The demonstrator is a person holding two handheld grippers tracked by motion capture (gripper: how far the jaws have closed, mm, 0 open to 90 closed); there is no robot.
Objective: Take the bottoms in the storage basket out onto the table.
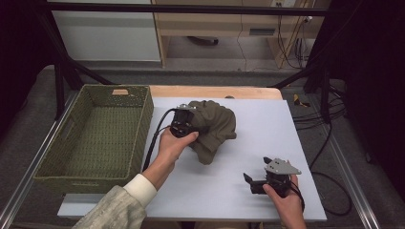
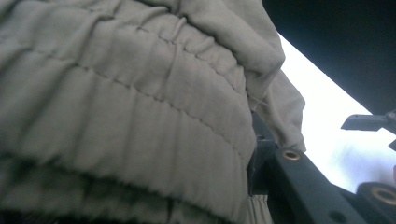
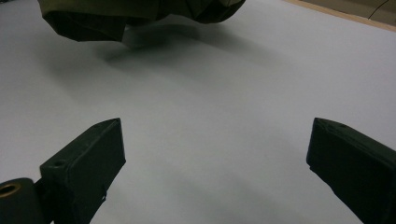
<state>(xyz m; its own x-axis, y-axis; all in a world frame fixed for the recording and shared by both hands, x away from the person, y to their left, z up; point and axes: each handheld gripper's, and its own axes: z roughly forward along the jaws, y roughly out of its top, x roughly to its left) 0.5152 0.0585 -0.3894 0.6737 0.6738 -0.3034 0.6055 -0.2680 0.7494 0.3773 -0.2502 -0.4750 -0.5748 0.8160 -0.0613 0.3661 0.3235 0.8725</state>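
One olive garment (image 1: 212,129), one woven basket (image 1: 98,136), two tongs (image 1: 184,123) (image 1: 255,182)

Left tongs (image 1: 187,119) clamped, right tongs (image 3: 215,168) agape

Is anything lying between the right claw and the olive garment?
No. In the right gripper view the white tabletop runs bare from the open right claw to the olive garment; the high view agrees.

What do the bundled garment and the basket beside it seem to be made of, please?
The garment looks like soft woven cloth, olive and matt: it creases, and the left gripper view shows gathered stitched rows. The basket looks like woven fibre or wicker, dull green, with a mesh weave; whether it is natural or plastic is unclear.
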